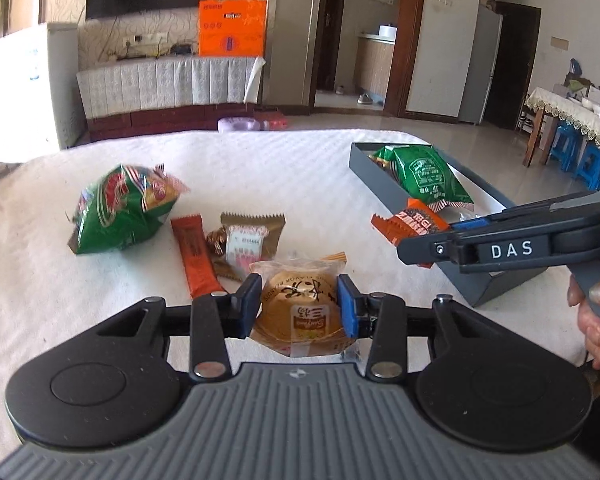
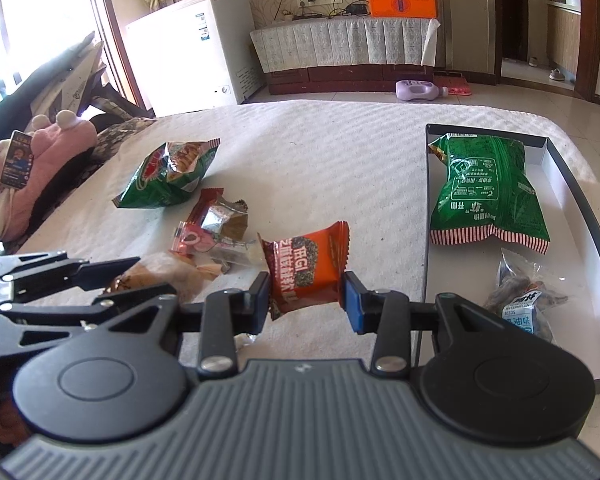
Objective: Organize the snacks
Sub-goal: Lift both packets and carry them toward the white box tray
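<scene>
Left tool [image 1: 298,306]: your pads clamp the round pastry packet [image 1: 300,312], left of the grey box [image 2: 556,160].
Right tool [image 2: 306,298]: holds the orange snack packet [image 2: 306,270] just beside that box.
Handling: light, crinkly, slippery; pinch the wrappers' middles gently.

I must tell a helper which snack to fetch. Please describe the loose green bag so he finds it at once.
On the white bed cover, look left, away from the grey box. The loose green bag lies alone beyond the small packets. Unlike the green bag inside the box, it has a red logo facing up.
</scene>
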A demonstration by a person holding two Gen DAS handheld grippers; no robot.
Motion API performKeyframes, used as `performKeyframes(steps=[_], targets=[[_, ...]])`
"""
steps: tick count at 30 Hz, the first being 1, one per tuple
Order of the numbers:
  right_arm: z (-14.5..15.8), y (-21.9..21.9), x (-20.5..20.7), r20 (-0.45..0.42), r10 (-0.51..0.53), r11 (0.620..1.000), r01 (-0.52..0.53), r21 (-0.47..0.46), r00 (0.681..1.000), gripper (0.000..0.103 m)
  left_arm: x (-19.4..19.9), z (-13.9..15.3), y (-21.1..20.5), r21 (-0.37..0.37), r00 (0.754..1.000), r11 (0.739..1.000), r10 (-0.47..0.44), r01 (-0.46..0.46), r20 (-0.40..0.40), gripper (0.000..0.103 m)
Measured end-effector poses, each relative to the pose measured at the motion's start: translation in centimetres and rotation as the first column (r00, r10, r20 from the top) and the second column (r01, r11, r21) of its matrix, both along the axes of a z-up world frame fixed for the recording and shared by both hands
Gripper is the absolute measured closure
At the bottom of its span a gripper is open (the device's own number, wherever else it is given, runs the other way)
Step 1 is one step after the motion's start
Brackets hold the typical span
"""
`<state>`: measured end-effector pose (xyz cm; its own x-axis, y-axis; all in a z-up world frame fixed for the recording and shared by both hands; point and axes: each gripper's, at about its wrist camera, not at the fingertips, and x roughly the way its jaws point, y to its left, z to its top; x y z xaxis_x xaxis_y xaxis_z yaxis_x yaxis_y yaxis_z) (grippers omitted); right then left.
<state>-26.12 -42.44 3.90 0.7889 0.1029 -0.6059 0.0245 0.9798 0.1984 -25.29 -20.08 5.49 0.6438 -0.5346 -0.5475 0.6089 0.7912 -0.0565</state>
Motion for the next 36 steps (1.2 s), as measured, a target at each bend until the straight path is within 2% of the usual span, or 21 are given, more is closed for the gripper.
performKeyframes(steps=[8, 18, 36], targets=[[1.0, -1.0, -1.0, 0.044, -0.017, 1.0, 0.016, 0.017, 0.999, 0.061, -0.4, 0.4, -1.3, 0.035, 0.998, 0.999, 0.005, -0.007, 0.061, 0.057], [1.6, -2.8, -2.4, 0.077, -0.045, 0.998, 0.043, 0.035, 0.996, 0.061, 0.4, 0.5, -3.6, 0.028, 0.998, 0.999, 0.03, -0.031, 0.05, 0.057], [1.7, -5.8, -4.5, 0.101, -0.121, 0.992, 0.116, 0.056, 0.987, 0.061, 0.6, 0.6, -8.0, 0.027, 0.997, 1.0, -0.004, 0.002, 0.075, 0.057]])
